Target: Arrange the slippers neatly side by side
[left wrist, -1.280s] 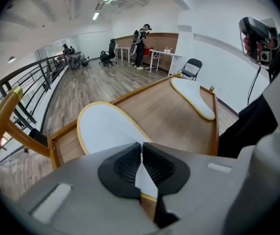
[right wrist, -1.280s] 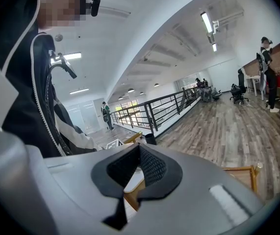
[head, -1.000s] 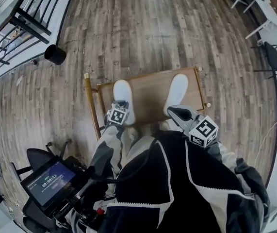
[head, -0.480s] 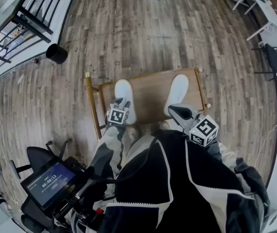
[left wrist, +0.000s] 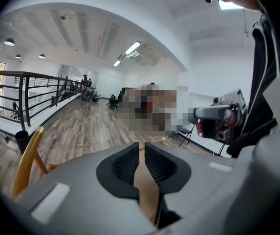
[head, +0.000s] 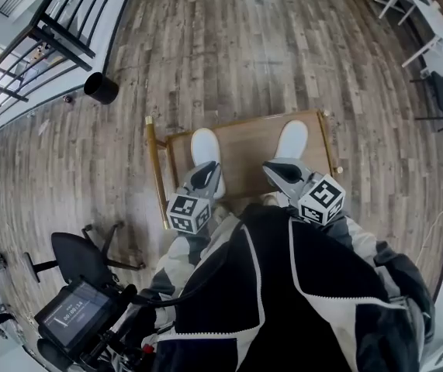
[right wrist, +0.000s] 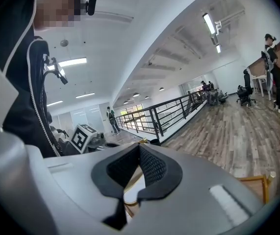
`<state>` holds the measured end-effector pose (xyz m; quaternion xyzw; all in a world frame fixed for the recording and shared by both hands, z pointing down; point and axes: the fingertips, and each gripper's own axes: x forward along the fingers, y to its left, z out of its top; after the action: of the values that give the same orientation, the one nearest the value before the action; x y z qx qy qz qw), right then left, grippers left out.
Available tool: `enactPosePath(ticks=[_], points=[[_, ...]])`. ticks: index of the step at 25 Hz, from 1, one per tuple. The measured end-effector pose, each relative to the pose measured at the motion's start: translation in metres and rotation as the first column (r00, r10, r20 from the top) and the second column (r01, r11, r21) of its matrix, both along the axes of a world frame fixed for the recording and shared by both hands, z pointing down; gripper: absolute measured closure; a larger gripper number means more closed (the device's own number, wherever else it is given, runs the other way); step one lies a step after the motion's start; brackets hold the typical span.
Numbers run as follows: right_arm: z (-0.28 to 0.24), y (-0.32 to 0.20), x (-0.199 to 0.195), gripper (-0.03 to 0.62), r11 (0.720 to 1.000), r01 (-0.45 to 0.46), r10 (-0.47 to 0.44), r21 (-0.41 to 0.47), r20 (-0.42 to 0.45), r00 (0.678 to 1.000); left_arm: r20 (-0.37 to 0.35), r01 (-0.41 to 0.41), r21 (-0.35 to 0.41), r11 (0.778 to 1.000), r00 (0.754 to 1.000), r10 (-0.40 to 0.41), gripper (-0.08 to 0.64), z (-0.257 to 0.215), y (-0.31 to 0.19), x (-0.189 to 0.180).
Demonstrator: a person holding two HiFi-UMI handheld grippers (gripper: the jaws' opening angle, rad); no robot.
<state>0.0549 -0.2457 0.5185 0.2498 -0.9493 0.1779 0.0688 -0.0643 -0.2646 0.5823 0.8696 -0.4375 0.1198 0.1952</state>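
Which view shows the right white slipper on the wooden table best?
The head view: the slipper lies plainly on the table. The right gripper view gives only a white patch under its jaws, perhaps it; the left gripper view shows none.

Head view: steeply down onto low table (head: 244, 142). Tool views: level, outward; all share railing (head: 72, 33), floor (head: 229, 45).

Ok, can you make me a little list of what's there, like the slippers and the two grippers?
slippers: two white ones, left slipper and right slipper, lying apart, not yet side by side
table: small wooden top, gold frame, holds both slippers
left gripper: at the left slipper's near end, jaws closing, nothing between them
right gripper: by the right slipper's near end, shut, empty
floor: wood planks
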Motion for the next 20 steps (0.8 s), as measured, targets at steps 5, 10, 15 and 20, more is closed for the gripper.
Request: enactPosePath(ticks=[5,10,15,20], points=[[-0.009,0.001,-0.021,0.588,0.999,0.048,-0.048,0.025,0.027,0.998,-0.079,-0.062,0.182,0.981,0.994,0.078,0.540,-0.073,0.022,0.025],[-0.013,0.011,-0.036,0.588,0.995,0.094,-0.096,0.037,0.046,0.994,-0.081,-0.097,0.258,0.961,0.989,0.122,0.541,-0.106,0.035,0.039],[-0.019,0.015,-0.042,0.588,0.995,0.088,-0.090,0.045,0.055,0.994,-0.090,-0.134,0.249,0.959,0.983,0.161,0.540,-0.115,0.035,0.042],[0.007,0.002,-0.010,0.505,0.999,-0.034,0.034,0.008,-0.008,0.999,-0.093,-0.187,0.251,0.950,0.972,0.216,0.540,-0.104,0.040,0.045]])
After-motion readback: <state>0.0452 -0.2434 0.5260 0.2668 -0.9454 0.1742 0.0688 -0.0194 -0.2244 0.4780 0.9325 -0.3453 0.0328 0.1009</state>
